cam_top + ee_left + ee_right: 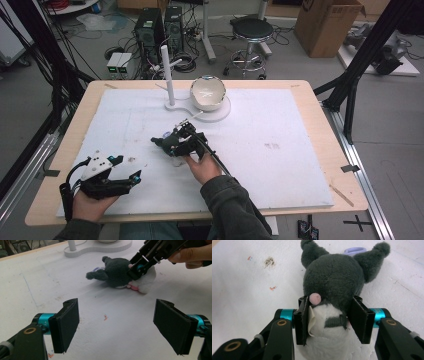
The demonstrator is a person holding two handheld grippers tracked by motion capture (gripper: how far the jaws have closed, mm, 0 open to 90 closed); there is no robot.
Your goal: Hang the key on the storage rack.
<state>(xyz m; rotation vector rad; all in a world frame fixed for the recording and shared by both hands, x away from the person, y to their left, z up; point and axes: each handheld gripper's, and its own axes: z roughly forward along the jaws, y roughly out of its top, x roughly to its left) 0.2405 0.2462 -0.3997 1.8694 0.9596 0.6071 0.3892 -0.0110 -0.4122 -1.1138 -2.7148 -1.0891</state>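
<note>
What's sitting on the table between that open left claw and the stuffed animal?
Nothing: the left gripper view shows bare white mat with faint stains between the left gripper and the plush toy.

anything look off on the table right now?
Minor only: the white mat carries small red flecks and a dark smudge. The plush toy lies flat, clamped in the right gripper; the left gripper is open.
</note>
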